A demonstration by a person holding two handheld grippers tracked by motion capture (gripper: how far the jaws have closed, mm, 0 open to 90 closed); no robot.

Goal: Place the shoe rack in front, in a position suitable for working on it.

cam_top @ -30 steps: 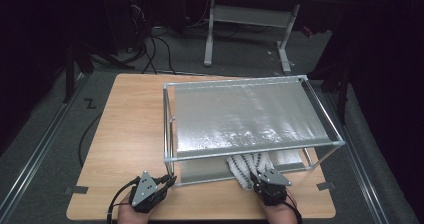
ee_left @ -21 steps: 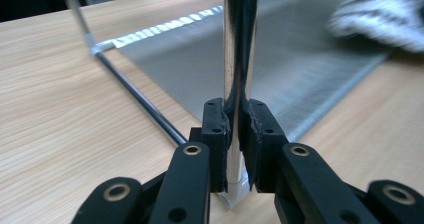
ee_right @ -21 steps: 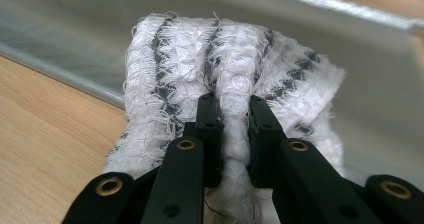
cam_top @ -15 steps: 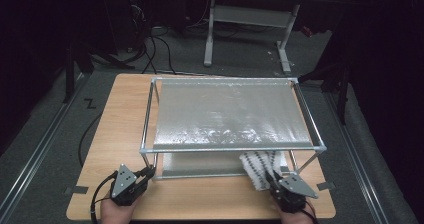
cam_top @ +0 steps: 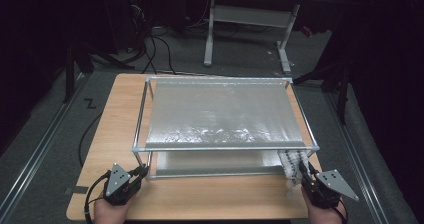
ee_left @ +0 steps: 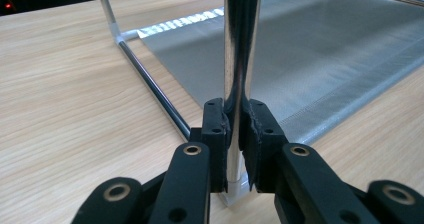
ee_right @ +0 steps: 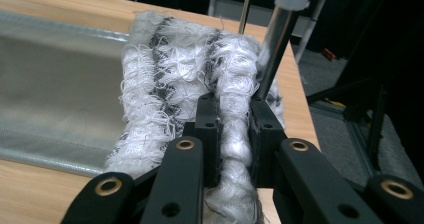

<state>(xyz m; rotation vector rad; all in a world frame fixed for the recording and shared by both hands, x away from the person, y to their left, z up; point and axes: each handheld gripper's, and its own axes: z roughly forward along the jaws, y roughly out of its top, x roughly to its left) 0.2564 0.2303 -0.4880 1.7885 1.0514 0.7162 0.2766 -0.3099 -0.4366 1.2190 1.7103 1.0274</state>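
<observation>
A metal-tube rack with two grey mesh shelves stands on the wooden table. My left gripper is at the rack's front left corner, shut on the upright chrome leg; the pads squeeze the tube just above its foot. My right gripper is at the front right corner, shut on a fluffy white-and-grey cloth. In the right gripper view the cloth bunches between the jaws of the right gripper, beside the rack's right leg.
The lower mesh shelf lies close to the tabletop. The table's front edge runs just behind both hands. Beyond the far edge are another table's white legs and cables on the dark floor.
The rack has slid to the left with my left gripper on its leg. My right gripper has pulled the cloth rightward, out to the front right corner.
</observation>
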